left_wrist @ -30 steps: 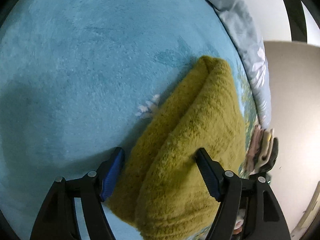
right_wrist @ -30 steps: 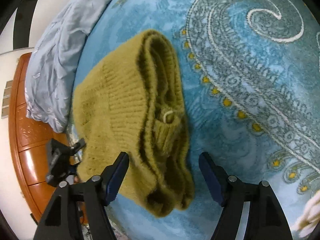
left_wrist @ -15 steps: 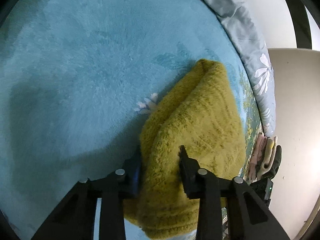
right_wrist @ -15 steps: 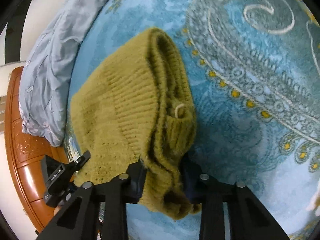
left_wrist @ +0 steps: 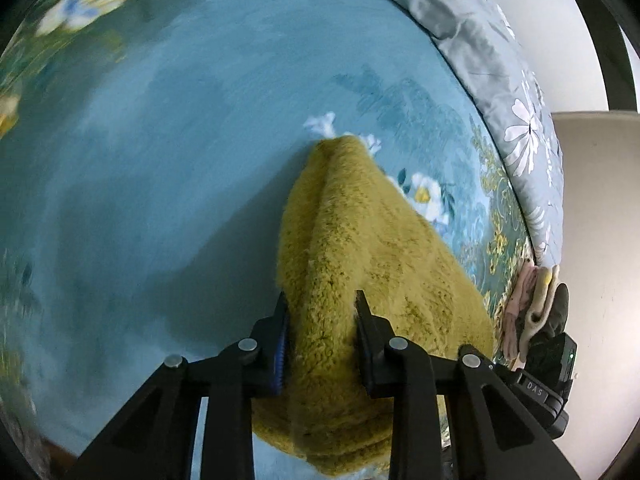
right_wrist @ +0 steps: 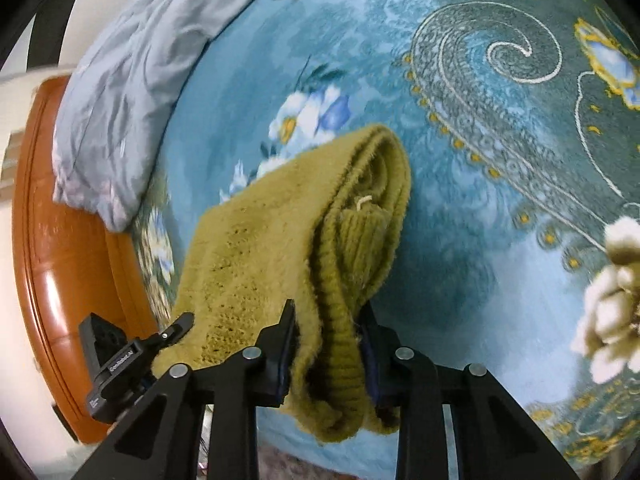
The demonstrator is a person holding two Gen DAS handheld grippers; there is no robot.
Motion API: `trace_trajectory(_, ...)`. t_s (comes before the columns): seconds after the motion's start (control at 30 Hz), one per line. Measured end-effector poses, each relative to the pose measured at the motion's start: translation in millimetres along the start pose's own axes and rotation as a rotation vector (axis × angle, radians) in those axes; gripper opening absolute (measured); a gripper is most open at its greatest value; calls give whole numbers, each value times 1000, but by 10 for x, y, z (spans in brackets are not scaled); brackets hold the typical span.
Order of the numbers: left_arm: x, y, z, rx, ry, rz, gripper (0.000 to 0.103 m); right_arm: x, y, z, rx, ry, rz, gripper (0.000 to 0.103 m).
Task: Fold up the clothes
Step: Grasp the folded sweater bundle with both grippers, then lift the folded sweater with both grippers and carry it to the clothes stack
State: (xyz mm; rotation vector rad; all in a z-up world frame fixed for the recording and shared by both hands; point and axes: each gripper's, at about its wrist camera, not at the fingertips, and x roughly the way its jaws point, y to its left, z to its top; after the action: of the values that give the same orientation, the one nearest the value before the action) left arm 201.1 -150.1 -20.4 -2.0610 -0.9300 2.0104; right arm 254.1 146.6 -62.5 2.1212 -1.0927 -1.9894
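Black fingers of your left hand-held gripper [left_wrist: 322, 308] are clenched on a thick fold of the mustard-yellow sweater [left_wrist: 360, 272], blue pad lining showing on the left finger. Your right hand-held gripper [right_wrist: 328, 320] is likewise clamped on the sweater [right_wrist: 288, 248], pinching the ribbed edge so that several layers bunch between its fingers.

From both grips the sweater hangs folded over itself, its far end reaching down to the blue carpet [left_wrist: 160, 160]. In the right wrist view a small cream loop of yarn sits inside the fold, near the ribbed cuff.

Beyond the sweater the carpet [right_wrist: 500, 200] carries white and blue flowers, yellow dotted borders and a pale spiral. A grey-blue bedcover [right_wrist: 132, 64] with white flower print lies along the carpet's far edge, next to a glossy brown wooden bed frame [right_wrist: 60, 260].

In the left wrist view the other gripper's black body [left_wrist: 544, 380] shows at lower right with the letters "DAS" readable and a small green light. Just above it sits a stack of pink, cream and dark folded clothes [left_wrist: 536, 304]. The lettering on the black unit [right_wrist: 116, 364] in the right wrist view is too small to read.
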Motion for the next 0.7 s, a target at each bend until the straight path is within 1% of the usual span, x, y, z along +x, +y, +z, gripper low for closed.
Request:
trace_trajectory(0.13, -243, 12, -194, -18, -30, 1, 29, -61, 185, -82, -70, 45, -29, 30)
trace_trajectory(0.23, -475, -14, -242, -23, -69, -15, 29, -170, 399, -132, -108, 42, -21, 30)
trace_trajectory(0.33, -762, -22, -249, -15, -114, -46, 29, -311, 646, -200, -135, 25, -4, 30)
trace_trajectory(0.47, -1135, -135, -225, 27, -154, -101, 29, -612, 935, -340, -151, -25, 18, 30)
trace_trajectory(0.57, -1421, -226, -208, 61, -183, -144, 29, -920, 1172, -451, -182, -74, 29, 30)
trace_trajectory(0.7, -1727, -388, -163, 99, -219, -199, 29, -1318, 1384, -540, -211, -140, 49, 30)
